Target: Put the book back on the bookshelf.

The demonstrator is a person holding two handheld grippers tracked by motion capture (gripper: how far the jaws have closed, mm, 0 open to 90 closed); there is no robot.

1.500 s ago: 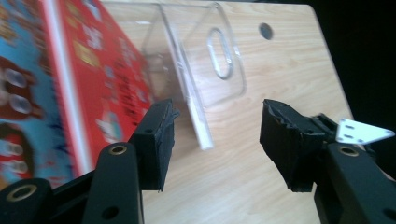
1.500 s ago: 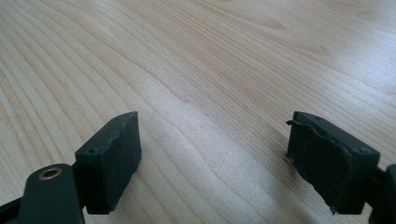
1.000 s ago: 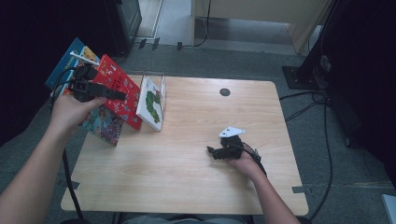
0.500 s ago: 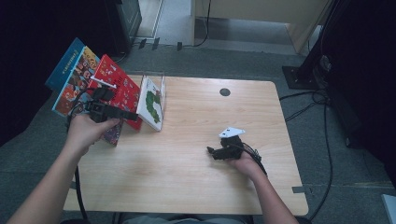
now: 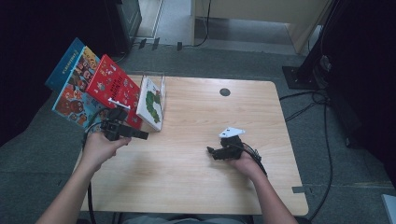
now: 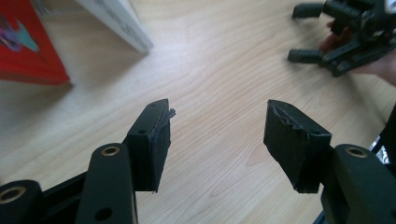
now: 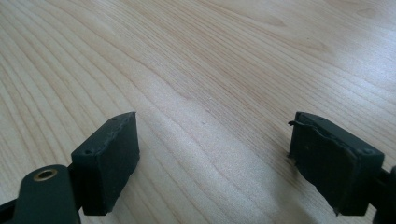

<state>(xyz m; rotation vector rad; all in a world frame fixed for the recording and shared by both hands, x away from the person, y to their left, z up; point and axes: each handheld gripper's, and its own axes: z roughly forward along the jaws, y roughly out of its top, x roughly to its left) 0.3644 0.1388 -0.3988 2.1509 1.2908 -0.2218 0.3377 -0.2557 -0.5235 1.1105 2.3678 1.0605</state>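
Several picture books lean at the table's left edge: a blue one (image 5: 69, 59), one with cartoon faces (image 5: 74, 95), a red one (image 5: 112, 84) and a white one with a green caterpillar (image 5: 152, 103) in a clear stand (image 5: 158, 77). My left gripper (image 5: 140, 135) is just in front of the red book, low over the table, pointing right. In the left gripper view its jaws (image 6: 217, 121) stand open with nothing between them; the red book (image 6: 23, 46) and white book (image 6: 121, 23) lie beyond. My right gripper (image 5: 211, 151) rests open on the wood, its jaws (image 7: 212, 135) holding nothing.
The wooden table (image 5: 196, 186) has a small black round cap (image 5: 224, 92) near its far edge. The right gripper (image 6: 345, 37) appears far off in the left gripper view. Cables (image 5: 317, 100) and a black stand base (image 5: 299, 74) lie on the floor to the right.
My left hand has come down and away from the books, from beside the red book to low over the table's left part. The right hand has kept still.
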